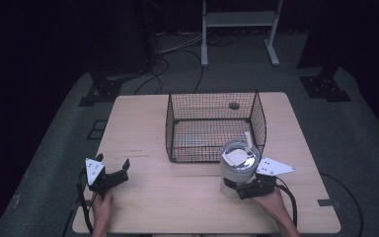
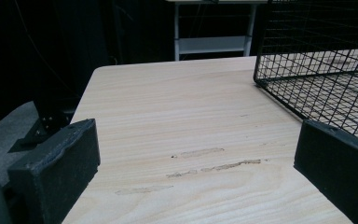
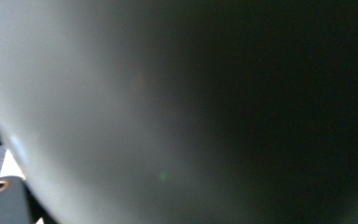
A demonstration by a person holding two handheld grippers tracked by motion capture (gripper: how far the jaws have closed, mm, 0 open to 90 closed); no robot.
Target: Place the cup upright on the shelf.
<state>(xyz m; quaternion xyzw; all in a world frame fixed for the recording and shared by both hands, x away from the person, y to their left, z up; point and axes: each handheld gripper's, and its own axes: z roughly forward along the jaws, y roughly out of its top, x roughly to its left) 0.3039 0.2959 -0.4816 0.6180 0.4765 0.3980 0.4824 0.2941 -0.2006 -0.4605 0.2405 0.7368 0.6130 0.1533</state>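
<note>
White and rounded, the container (image 1: 238, 170) stands on the pale wooden table (image 1: 177, 197) just in front of the near right corner of the black wire basket (image 1: 212, 126), its top open with a white stick-like piece leaning out toward the basket wall. The right gripper (image 1: 242, 187) is pressed in low against the container's near side, black jaws set around its base, the person's right hand (image 1: 271, 202) behind it and the grey three-cornered plate sticking out to the right. From the high view the jaws look closed on the container, and in the right gripper view its pale curved wall (image 3: 98, 116) sits right up against the lens, light on one side and falling into deep shadow on the other.

Over on the other side, the left gripper (image 1: 112, 170) rests near the table's front left edge, well apart from the container and from the basket. Its jaws stand wide apart with nothing between them; in the left gripper view there is bare wood grain with a few scuff marks (image 2: 205, 163) in the gap, and the basket's near corner (image 2: 317, 88) rises to the right.
</note>
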